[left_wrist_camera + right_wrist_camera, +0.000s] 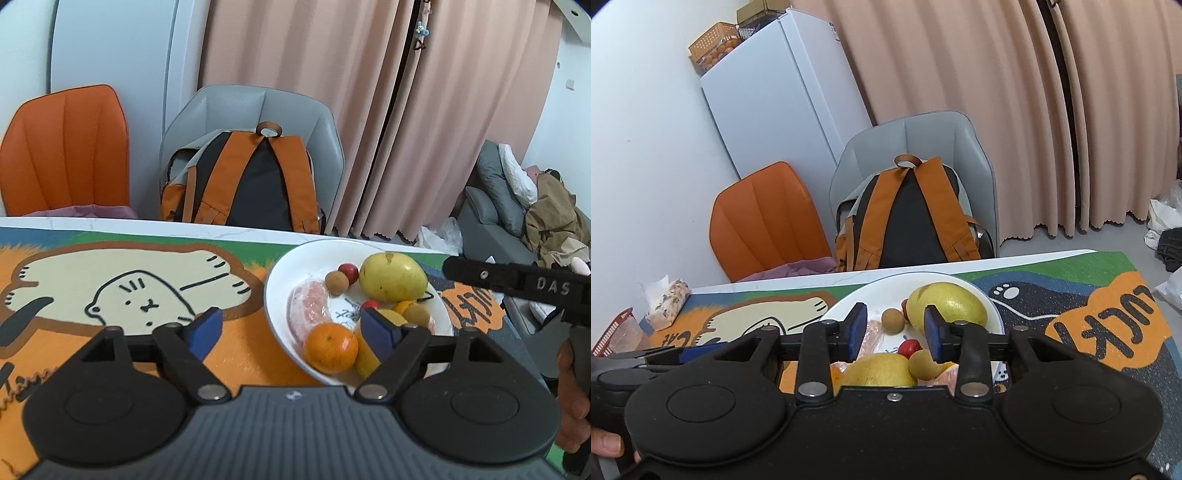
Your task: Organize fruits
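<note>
A white plate (277,280) on the cat-print mat holds several fruits: a big yellow-green mango (392,277), an orange (330,347), a wrapped pink pomelo piece (308,308), a brown longan (336,283) and small red fruits (349,272). My left gripper (291,328) is open and empty, its right finger over the plate's near side. My right gripper (894,330) is open and empty above the plate (846,306), over a longan (893,321), a red fruit (909,347), the far mango (945,306) and a near mango (879,371).
The cat-print mat (110,280) covers the table. A grey chair with an orange-and-black backpack (243,181) and an orange chair (66,151) stand behind it. A snack bag (666,304) and red basket (613,334) lie at the table's left. A white fridge (775,99) stands by the wall.
</note>
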`<move>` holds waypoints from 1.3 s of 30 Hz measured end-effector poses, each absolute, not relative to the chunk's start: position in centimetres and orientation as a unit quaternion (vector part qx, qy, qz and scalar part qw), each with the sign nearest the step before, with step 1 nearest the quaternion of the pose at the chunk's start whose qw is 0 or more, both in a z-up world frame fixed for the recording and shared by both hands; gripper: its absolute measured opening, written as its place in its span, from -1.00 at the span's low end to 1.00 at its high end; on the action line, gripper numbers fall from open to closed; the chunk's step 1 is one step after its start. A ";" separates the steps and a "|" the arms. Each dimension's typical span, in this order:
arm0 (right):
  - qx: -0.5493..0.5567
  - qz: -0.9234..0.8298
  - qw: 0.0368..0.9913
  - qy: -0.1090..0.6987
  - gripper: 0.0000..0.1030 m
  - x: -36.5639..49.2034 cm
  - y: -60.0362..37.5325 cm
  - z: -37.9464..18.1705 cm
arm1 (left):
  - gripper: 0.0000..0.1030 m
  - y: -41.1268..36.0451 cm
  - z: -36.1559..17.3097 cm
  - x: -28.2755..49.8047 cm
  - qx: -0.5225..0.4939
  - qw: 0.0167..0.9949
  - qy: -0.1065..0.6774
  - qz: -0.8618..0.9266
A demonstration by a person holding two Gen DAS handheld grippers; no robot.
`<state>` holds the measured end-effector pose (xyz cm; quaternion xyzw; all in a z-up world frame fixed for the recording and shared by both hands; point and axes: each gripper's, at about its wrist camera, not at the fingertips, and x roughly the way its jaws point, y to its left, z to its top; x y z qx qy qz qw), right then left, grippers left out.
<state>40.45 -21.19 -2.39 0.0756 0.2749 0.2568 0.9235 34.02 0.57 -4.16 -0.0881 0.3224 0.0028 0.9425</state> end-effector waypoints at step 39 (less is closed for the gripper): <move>0.067 0.270 0.925 0.259 0.99 26.6 -23.9 2.4 | 0.95 -0.6 1.6 20.4 -0.086 0.944 0.317 0.030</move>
